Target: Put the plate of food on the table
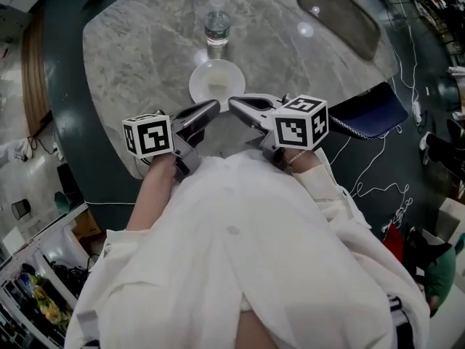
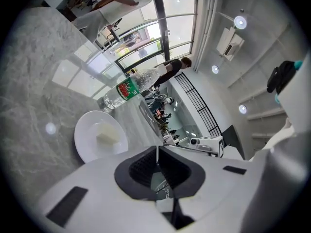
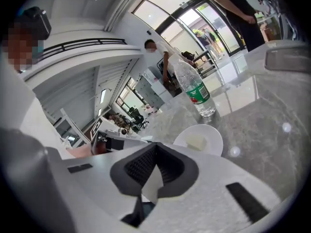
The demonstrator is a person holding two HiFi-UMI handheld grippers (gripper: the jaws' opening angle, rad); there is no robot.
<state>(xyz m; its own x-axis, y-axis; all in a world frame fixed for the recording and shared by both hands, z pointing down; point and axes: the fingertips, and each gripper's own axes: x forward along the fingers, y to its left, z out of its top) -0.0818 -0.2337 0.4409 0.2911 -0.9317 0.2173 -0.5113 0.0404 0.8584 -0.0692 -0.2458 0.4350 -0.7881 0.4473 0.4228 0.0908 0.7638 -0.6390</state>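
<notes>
- While both of my claws hang empty, the grey marble table bears the plate, so I judge the job as good as done.
- My left claw and right claw sit over the table's near edge with their tips almost meeting. Each has its jaws pressed together on nothing.
- The plate is white, round and shallow. It stands flat on the table close to the near edge, just beyond my tips, and neither claw touches it as far as I can see.
- A water bottle stands upright just behind the plate, toward the table's middle.
- The food is one small pale block in the plate's middle; what it is I can't tell.
- All that is left, I reckon, is to draw the claws back clear of the rim.
</notes>
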